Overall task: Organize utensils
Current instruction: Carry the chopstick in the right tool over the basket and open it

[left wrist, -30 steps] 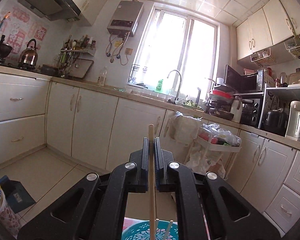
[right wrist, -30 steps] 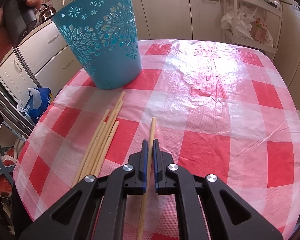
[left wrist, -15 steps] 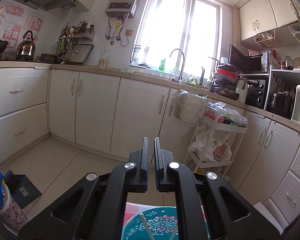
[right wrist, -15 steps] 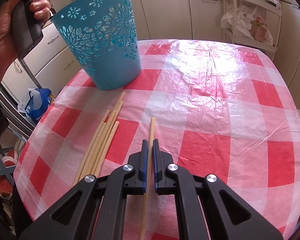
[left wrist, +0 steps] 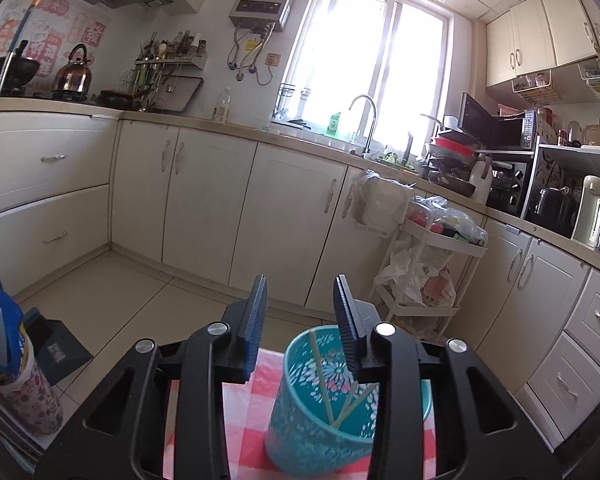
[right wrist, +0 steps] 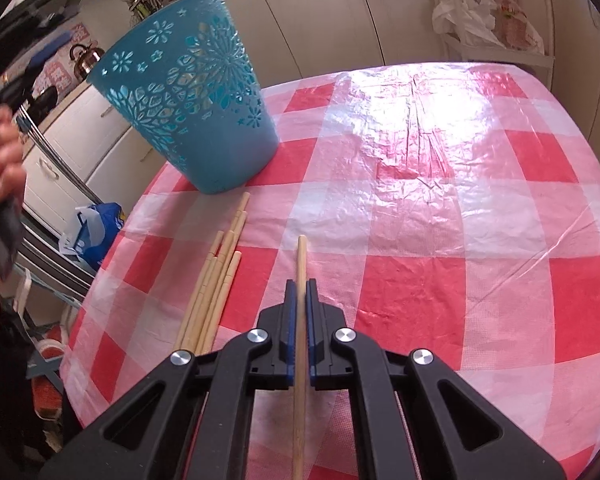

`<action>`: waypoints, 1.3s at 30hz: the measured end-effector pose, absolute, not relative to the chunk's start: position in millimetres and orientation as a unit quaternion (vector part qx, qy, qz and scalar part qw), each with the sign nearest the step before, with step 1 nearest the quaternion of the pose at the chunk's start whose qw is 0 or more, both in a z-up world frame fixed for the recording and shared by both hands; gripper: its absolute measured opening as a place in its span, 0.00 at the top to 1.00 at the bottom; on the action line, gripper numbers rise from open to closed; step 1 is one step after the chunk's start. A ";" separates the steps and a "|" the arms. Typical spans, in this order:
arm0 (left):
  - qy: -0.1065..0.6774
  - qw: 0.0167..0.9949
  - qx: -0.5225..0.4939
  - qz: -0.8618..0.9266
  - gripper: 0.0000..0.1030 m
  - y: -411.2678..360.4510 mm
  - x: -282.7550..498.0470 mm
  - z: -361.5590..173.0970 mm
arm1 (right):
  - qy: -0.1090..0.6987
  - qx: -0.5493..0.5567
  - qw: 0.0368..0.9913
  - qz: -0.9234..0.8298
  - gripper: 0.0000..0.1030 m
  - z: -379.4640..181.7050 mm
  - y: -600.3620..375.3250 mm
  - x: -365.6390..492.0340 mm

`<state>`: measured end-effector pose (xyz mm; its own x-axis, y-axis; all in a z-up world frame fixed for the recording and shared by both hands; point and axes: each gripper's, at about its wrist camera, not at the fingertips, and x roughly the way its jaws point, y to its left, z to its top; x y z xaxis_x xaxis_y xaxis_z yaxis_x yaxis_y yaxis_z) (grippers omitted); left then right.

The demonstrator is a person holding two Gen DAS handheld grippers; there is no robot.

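- Right gripper (right wrist: 299,292): jaws pressed together on one chopstick (right wrist: 301,264), which runs between the pads and sticks out ahead over the tablecloth (right wrist: 440,208).
- Left gripper (left wrist: 300,292): jaws have just been opening and now stand apart with nothing between them, above the blue bin (left wrist: 320,420); a hand (right wrist: 0,160) grips its handle.
- Bin chopsticks (left wrist: 324,380) lean inside.
- Loose chopsticks (right wrist: 216,280) lie bundled on the tablecloth, between the right gripper and the bin.
- Readable writing: "AXE" on a green bottle (left wrist: 333,125) by the window; red wall stickers (left wrist: 60,36) carry Chinese characters.
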<state>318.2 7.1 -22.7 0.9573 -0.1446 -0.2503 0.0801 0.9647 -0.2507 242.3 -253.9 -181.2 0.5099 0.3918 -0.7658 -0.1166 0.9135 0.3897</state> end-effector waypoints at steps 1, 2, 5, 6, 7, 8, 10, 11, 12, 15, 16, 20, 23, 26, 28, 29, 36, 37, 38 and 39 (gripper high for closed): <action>0.139 0.981 -0.125 -0.055 0.66 12.3 309.7 -29.3 | 0.473 0.148 0.856 0.149 0.95 -181.0 -254.5 242.0; 0.149 0.979 -0.130 -0.051 0.65 18.0 300.8 -38.8 | 0.472 0.149 0.856 0.150 0.95 -180.1 -254.5 240.9; 0.183 0.971 -0.148 -0.045 0.64 30.3 286.4 -68.2 | 0.468 0.152 0.857 0.156 0.95 -174.8 -251.1 235.2; 0.198 0.967 -0.155 -0.043 0.64 34.0 283.0 -80.1 | 0.465 0.155 0.857 0.157 0.95 -172.1 -250.1 233.3; 0.209 0.963 -0.162 -0.040 0.64 37.1 281.0 -90.7 | 0.461 0.159 0.858 0.159 0.95 -168.8 -249.4 230.6; 0.223 0.959 -0.172 -0.039 0.64 40.2 278.0 -102.7 | 0.456 0.163 0.860 0.163 0.95 -165.2 -249.1 227.7; 0.245 0.951 -0.184 -0.038 0.64 43.0 274.0 -123.2 | 0.444 0.173 0.862 0.170 0.95 -157.8 -248.2 221.5; 0.253 0.948 -0.190 -0.037 0.64 43.5 270.4 -133.1 | 0.438 0.177 0.864 0.173 0.95 -154.0 -247.5 218.3; 0.259 0.946 -0.193 -0.038 0.64 42.9 268.2 -140.7 | 0.433 0.180 0.866 0.175 0.95 -150.6 -246.8 215.5; 0.275 0.942 -0.185 -0.041 0.63 36.9 263.4 -157.8 | 0.417 0.188 0.871 0.180 0.95 -141.3 -245.9 207.5; 0.279 0.942 -0.181 -0.041 0.61 34.1 263.3 -160.4 | 0.413 0.191 0.872 0.181 0.95 -137.8 -246.7 205.6; 0.299 0.940 -0.164 -0.029 0.48 26.5 264.7 -170.2 | 0.387 0.204 0.880 0.188 0.95 -122.4 -248.6 199.5; 0.317 0.934 -0.164 -0.024 0.41 25.7 268.7 -176.5 | 0.360 0.210 0.887 0.196 0.95 -104.5 -248.5 198.9; 0.324 0.929 -0.176 -0.020 0.37 29.6 271.2 -179.2 | 0.333 0.216 0.894 0.208 0.95 -84.3 -244.9 201.7; 0.330 0.925 -0.187 -0.017 0.35 33.2 272.7 -182.1 | 0.316 0.217 0.897 0.219 0.95 -68.0 -241.4 205.4; 0.333 0.923 -0.194 -0.018 0.34 36.4 273.8 -184.4 | 0.305 0.216 0.900 0.225 0.95 -58.3 -238.1 207.5; 0.341 0.915 -0.214 -0.027 0.34 41.1 278.0 -190.3 | 0.242 0.198 0.913 0.263 0.95 2.2 -215.5 217.6; 0.342 0.914 -0.216 -0.028 0.34 41.7 278.5 -191.1 | 0.236 0.194 0.913 0.269 0.95 9.4 -212.0 219.0; 0.343 0.913 -0.218 -0.028 0.33 42.2 278.4 -192.0 | 0.231 0.190 0.914 0.274 0.95 16.0 -208.3 220.8; 0.343 0.913 -0.220 -0.028 0.33 42.9 278.6 -192.8 | 0.228 0.186 0.915 0.277 0.95 21.4 -205.5 222.7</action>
